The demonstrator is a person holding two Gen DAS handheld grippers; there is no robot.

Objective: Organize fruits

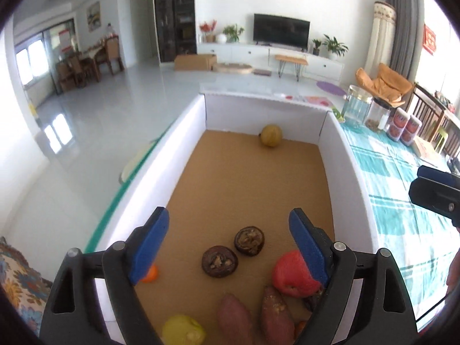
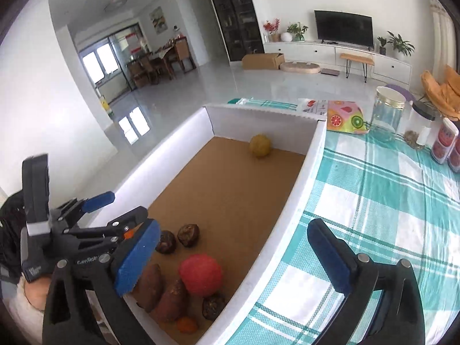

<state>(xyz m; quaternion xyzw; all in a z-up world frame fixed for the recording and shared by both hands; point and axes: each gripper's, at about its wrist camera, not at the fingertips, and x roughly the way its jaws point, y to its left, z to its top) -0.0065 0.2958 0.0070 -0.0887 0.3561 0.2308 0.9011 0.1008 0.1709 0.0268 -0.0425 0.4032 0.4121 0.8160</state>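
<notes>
White letters on the black body of the left gripper (image 2: 120, 212), seen in the right wrist view, read roughly "GenRob", the end hidden behind a blue pad; no other writing is sharp enough to read. Red labels on the white cylindrical tubs (image 2: 444, 143) at the table's right side are blurred.

A large white-walled cardboard box with a brown floor (image 1: 339, 149) sits on the teal-and-white checked tablecloth (image 2: 373, 201) and holds the fruit. Alone at its far wall lies a round yellow-brown fruit (image 1: 271, 135). Clustered at the near end are two dark brown wrinkled round fruits (image 1: 220, 261), a red apple-like fruit (image 1: 293, 273), two reddish-brown sweet potatoes (image 1: 234, 319) lying side by side, a pale yellow fruit (image 1: 184, 330), a small orange fruit (image 1: 151, 274) by the left wall, another small orange one (image 2: 187, 324) at the near edge, and one more dark wrinkled fruit (image 2: 213, 306) just below the red one.

A clear glass jar with a gold lid (image 2: 388, 113) stands on the cloth beyond the box, looking empty; beside it a second clear jar with a dark lid (image 2: 421, 126) has something brownish at its bottom. A fruit-printed packet (image 2: 345, 116) lies near the box's far corner.

Both tools have their jaws spread wide and grip nothing: the left gripper hangs over the near fruit cluster, the right gripper (image 2: 235, 258) straddles the box's right wall.
</notes>
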